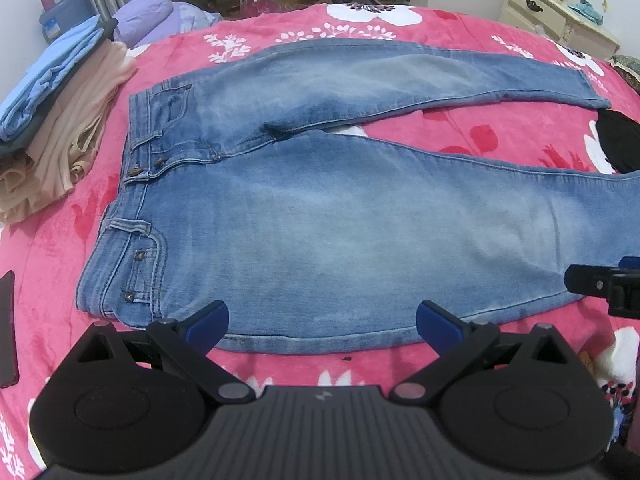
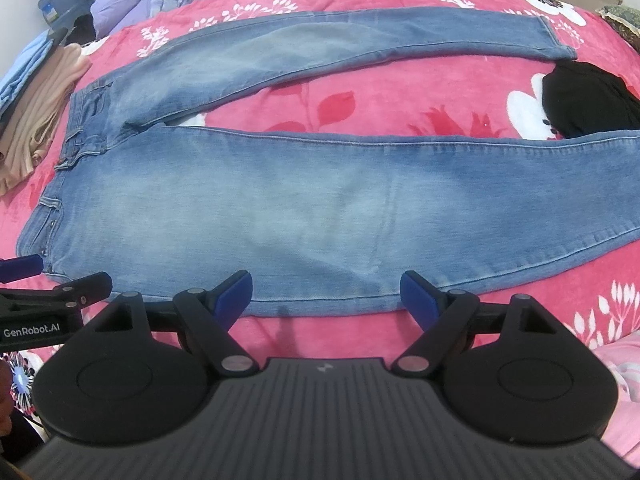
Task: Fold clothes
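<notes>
Hovering over a pair of jeans (image 1: 320,216) spread flat on a bed (image 1: 480,128), both grippers empty.

The jeans lie face up on the pink floral bedspread, waistband toward the left, the two legs running right and parted in a narrow V. The left gripper (image 1: 322,316) hangs at the near edge by the hip, its blue-padded fingers (image 1: 210,320) spread wide and pinching nothing. The right gripper (image 2: 326,292) sits farther along the near leg's edge, jaws likewise spread apart over the denim hem line. A stack of folded clothes (image 1: 60,120), blue over beige, rests just left of the waistband; a black garment (image 2: 584,100) lies between the leg ends at right.
</notes>
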### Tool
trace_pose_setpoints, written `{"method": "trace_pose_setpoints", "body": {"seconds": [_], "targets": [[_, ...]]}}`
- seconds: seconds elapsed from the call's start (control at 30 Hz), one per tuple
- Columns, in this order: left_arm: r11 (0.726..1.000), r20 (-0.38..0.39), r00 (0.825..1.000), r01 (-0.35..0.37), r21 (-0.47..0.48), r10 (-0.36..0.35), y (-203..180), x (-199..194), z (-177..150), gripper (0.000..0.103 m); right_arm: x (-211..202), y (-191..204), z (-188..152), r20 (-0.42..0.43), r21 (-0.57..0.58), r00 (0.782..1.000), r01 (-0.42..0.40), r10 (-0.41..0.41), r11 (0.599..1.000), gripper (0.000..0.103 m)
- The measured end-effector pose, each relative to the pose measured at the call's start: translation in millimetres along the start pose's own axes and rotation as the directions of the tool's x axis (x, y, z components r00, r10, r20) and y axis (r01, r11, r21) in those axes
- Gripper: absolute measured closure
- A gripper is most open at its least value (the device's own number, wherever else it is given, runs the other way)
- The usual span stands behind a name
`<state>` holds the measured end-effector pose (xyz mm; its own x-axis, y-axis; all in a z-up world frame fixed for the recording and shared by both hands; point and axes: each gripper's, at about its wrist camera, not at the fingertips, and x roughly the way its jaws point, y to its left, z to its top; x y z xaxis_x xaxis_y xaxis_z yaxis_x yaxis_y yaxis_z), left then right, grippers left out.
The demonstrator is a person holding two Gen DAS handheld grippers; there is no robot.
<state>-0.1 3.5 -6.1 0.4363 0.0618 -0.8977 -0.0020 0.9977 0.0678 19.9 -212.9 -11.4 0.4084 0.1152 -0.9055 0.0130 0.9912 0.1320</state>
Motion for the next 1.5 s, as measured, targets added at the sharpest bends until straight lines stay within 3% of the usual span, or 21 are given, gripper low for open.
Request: {"method": "trace_pose_setpoints", "body": {"seconds": [0.27,0.43,0.47,0.63,0.8,0.93,1.07,1.2,1.33,1.5], "targets": [[0.999,-0.010,1.000,-0.027,-0.030,0.027,11,18,-3,0.002,0,-8,12,0.066,0.062,0.997,-0.042,0.038,0.997,0.022],[0.999,-0.027,0.999,-0.028,-0.038,0.027,27,32,-6,0.002,8,-18,31,0.025,0.092,0.996,-0.092,0.090,0.992,0.022],[0.999,-0.028,0.999,-0.021,-0.038,0.020,29,35,-6,0.003,11,-20,38,-0.018,0.077,0.995,-0.101,0.102,0.992,0.022],[0.993,-0.035,0.992,0.119,-0.025,-0.120,43,43,-11,0.003,26,-24,55,-0.166,-0.012,0.981,-0.104,0.101,0.994,0.022],[0.973,-0.086,0.969,0.227,-0.046,-0.231,71,55,-28,0.010,50,-54,37,-0.273,0.187,0.937,-0.169,0.216,0.968,0.022],[0.959,-0.094,0.955,0.274,-0.076,-0.281,99,64,-38,0.021,56,-87,22,-0.231,0.370,0.918,-0.224,0.323,0.902,0.022],[0.937,-0.075,0.938,0.328,-0.118,-0.338,117,71,-41,0.034,62,-121,13,-0.162,0.576,0.902,-0.243,0.400,0.781,0.022],[0.918,-0.059,0.922,0.373,-0.136,-0.383,131,70,-48,0.048,74,-141,-1,-0.161,0.732,0.893,-0.179,0.421,0.658,0.022],[0.896,-0.041,0.907,0.407,-0.176,-0.420,140,72,-54,0.049,80,-151,-11,-0.111,0.808,0.900,-0.165,0.422,0.566,0.022],[0.889,0.053,0.917,0.397,-0.228,-0.396,135,78,-55,0.047,88,-157,-20,-0.008,0.881,0.904,-0.195,0.427,0.431,0.020]]}}
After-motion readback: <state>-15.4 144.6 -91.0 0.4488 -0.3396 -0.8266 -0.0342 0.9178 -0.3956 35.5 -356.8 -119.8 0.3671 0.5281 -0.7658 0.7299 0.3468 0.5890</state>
